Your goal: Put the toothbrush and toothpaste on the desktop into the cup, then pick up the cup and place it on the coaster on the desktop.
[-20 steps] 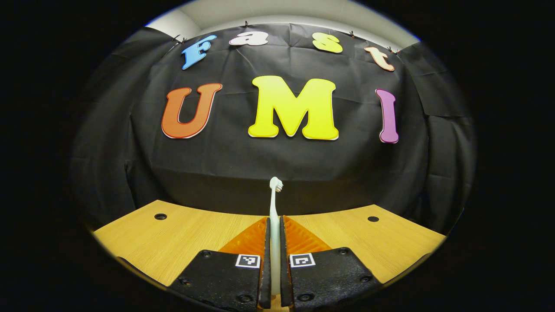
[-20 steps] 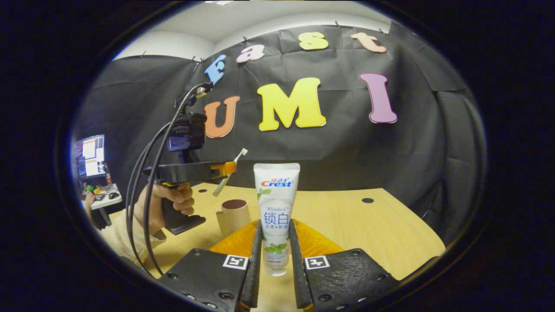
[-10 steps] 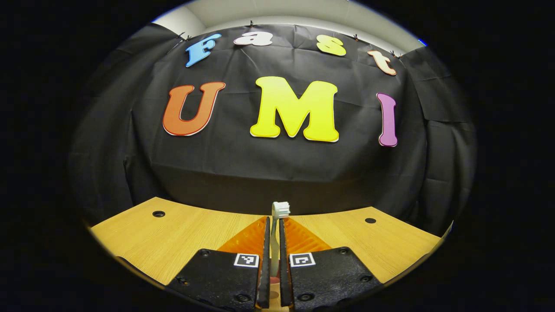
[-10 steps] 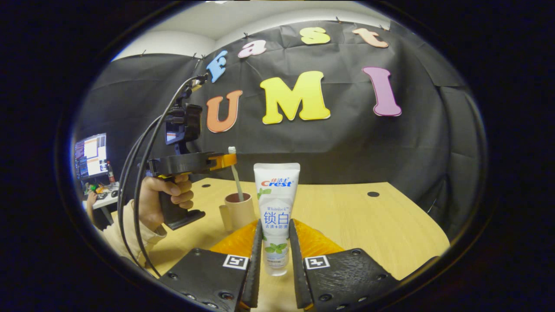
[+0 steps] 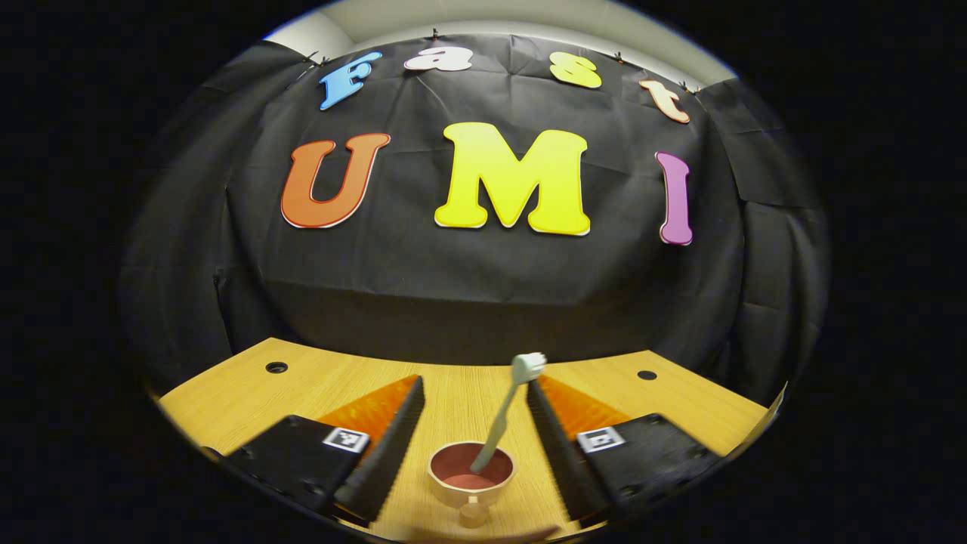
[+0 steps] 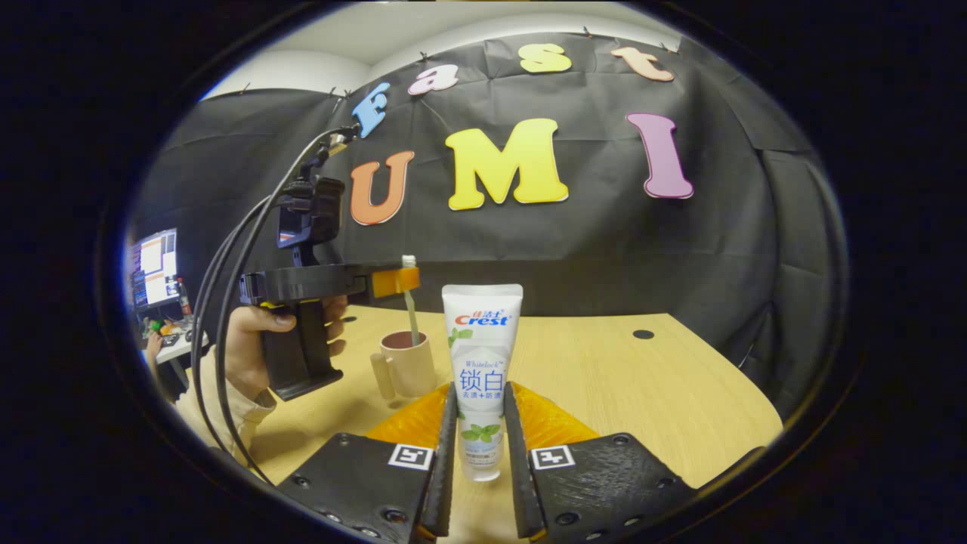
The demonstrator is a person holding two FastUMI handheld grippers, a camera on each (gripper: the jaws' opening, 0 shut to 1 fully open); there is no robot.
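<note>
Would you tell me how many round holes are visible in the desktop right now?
2 in the left gripper view: one hole near the desktop's back left corner, one near its back right. More may be hidden beneath the open left gripper or the cup.

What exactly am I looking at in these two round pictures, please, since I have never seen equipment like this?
A person holds a pair of hand-held tongs in each hand, and each pair carries a camera looking along its own fingers. In the left gripper view, the left tongs stand open above a cup on the wooden table, with a toothbrush leaning inside the cup. In the right gripper view, the right tongs grip an upright toothpaste tube; farther off you see a hand holding the other tongs over the cup.
</note>
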